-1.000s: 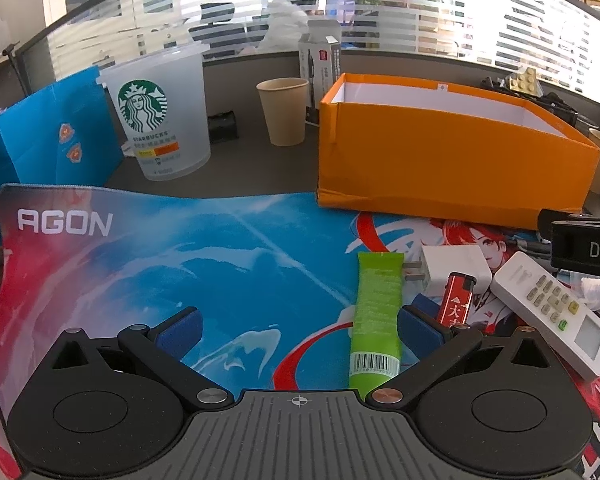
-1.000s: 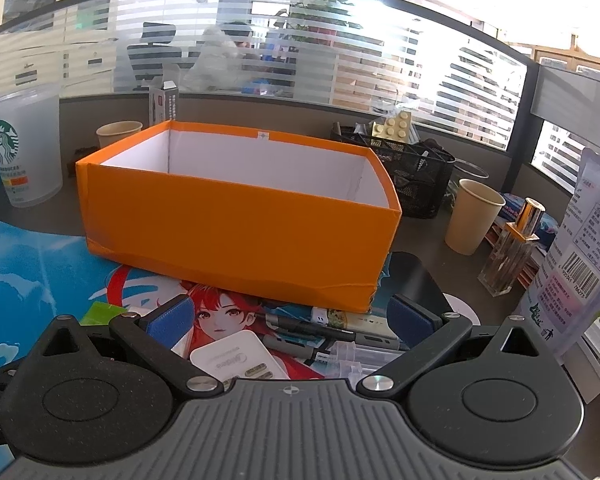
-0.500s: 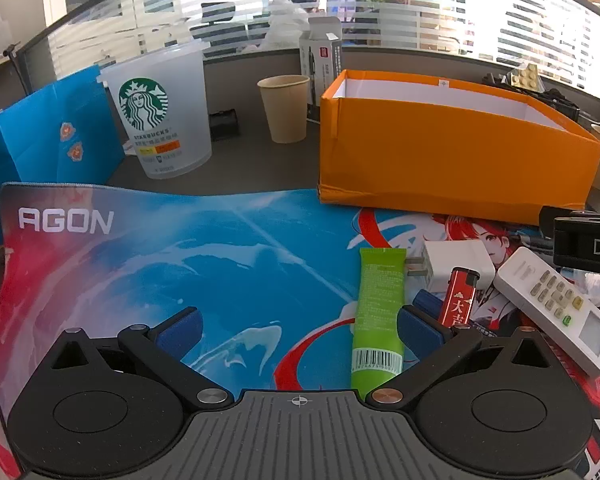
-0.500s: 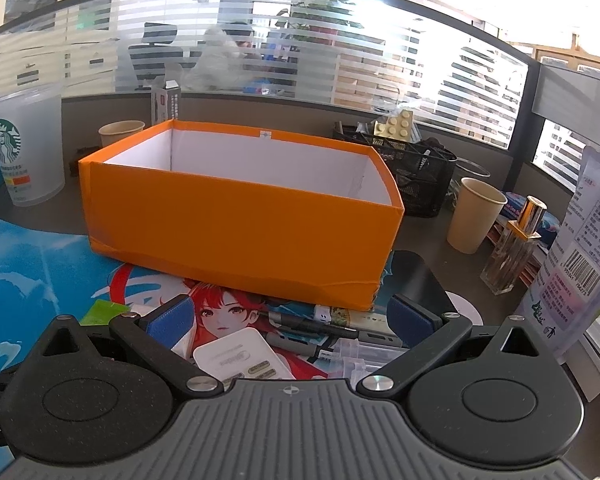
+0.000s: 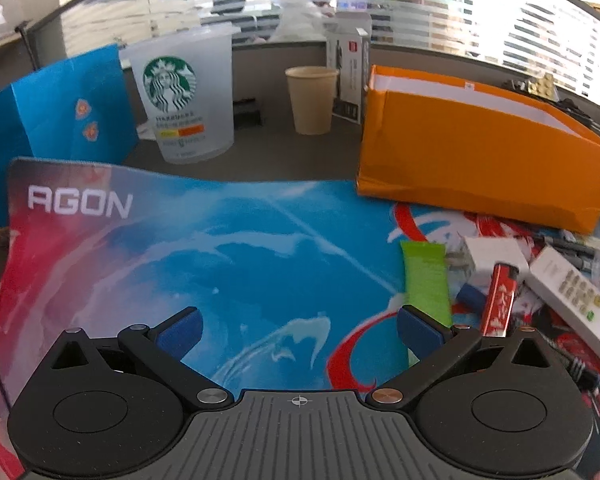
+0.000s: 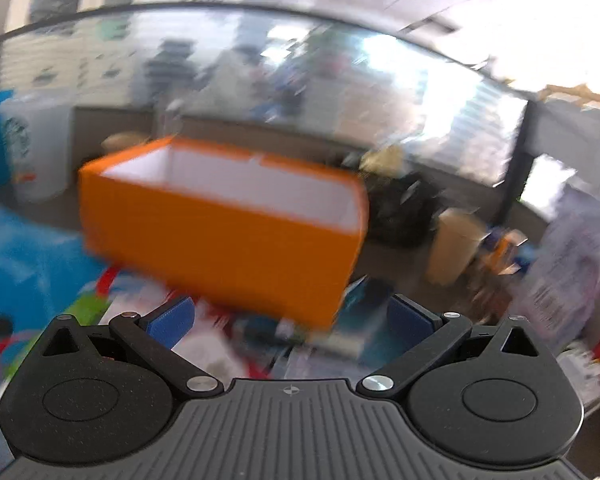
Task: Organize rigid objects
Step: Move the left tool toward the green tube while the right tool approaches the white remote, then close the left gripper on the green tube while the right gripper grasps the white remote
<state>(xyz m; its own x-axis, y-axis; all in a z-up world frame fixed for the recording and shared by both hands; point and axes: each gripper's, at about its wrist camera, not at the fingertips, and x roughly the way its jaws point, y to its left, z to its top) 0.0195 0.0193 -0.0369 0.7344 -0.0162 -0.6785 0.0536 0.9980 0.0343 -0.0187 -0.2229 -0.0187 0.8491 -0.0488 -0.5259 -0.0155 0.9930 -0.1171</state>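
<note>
An open orange box (image 5: 480, 160) stands at the back right of the AGON desk mat (image 5: 220, 256). In front of it lie a green tube (image 5: 426, 284), a white charger (image 5: 490, 256), a red lighter (image 5: 502, 300) and a white remote (image 5: 576, 300). My left gripper (image 5: 298, 332) is open and empty above the mat, left of the tube. The right wrist view is blurred: it shows the orange box (image 6: 220, 232) ahead. My right gripper (image 6: 288, 316) is open and empty.
A clear Starbucks cup (image 5: 184, 96), a paper cup (image 5: 312, 98) and a blue paper bag (image 5: 60, 120) stand behind the mat. In the right wrist view a paper cup (image 6: 454, 244) and a plastic packet (image 6: 568, 264) stand right of the box.
The left gripper has shifted left and back, so the items sit further right. The right gripper has moved quickly; its view is now blurred and the box looks further off.
</note>
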